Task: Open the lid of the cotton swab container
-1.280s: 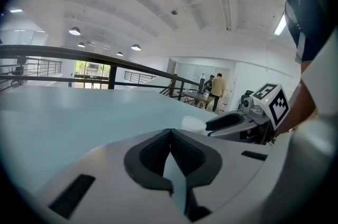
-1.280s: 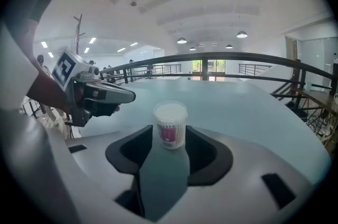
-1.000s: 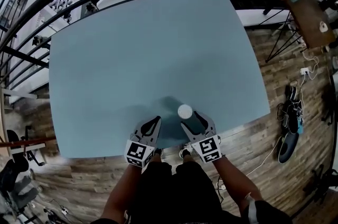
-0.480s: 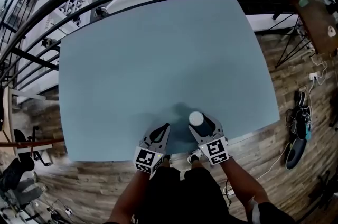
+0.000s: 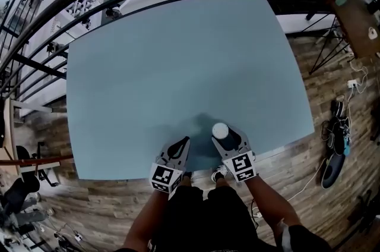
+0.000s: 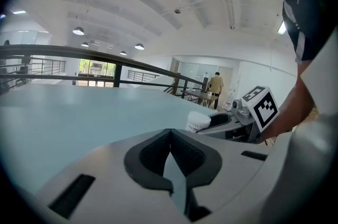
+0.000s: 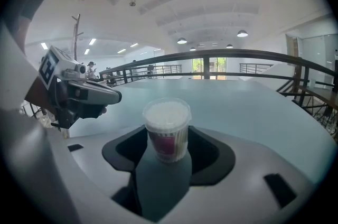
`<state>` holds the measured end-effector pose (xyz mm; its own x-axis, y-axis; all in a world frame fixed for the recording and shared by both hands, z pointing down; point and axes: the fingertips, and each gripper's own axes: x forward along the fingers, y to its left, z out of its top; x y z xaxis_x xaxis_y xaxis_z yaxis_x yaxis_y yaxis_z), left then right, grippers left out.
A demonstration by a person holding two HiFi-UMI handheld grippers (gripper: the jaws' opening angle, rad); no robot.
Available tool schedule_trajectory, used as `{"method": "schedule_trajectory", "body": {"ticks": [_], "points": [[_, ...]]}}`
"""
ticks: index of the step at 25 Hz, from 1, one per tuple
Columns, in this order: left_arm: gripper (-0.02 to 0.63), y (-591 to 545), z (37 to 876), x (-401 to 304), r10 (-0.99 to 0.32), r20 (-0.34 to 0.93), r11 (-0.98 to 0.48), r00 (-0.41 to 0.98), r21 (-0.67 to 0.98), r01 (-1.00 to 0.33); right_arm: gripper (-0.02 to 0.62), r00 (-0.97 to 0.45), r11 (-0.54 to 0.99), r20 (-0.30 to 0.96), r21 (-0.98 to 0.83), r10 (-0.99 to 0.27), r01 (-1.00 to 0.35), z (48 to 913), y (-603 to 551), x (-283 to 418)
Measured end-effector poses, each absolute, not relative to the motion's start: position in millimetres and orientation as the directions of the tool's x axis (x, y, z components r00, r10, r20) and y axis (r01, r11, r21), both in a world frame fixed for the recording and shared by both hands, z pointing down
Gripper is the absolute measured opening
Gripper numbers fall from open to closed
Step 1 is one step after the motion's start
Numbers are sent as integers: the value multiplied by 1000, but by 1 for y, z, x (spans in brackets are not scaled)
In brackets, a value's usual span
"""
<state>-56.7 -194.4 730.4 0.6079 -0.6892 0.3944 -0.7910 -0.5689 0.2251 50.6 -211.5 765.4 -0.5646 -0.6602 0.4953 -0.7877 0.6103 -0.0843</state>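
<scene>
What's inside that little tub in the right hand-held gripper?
Through the clear lid of the cotton swab container, packed white swab tips show. A red label covers the lower wall, so the sticks behind it are hidden.

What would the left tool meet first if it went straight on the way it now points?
Probably nothing: the left tool aims over bare table, passing left of the cotton swab container.

Of the cotton swab container (image 5: 220, 129), the head view shows only the white top; its body is hidden inside the right gripper (image 5: 223, 136). Its label (image 7: 165, 144) is too blurred to read.
</scene>
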Motion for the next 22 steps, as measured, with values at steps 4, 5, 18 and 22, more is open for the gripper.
{"method": "schedule_trajectory", "body": {"ticks": [4,5,18,22], "points": [[12,-195,732,-60,-691,384,-570,613,232,-788,242,-573,616,481,-85,-663,-783,768,-212,47],[12,-195,733,-60,-689,386,-570,614,235,-787,241,-573,615,479,-82,-665,-784,768,-213,47],[12,-191,722,-58,-695,376,-572,613,227,-788,238,-556,597,457,-68,-694,-800,755,-212,50],[12,-195,713,-65,-714,357,-567,602,208,-797,238,-552,595,444,-51,-706,-802,738,-210,50]]}}
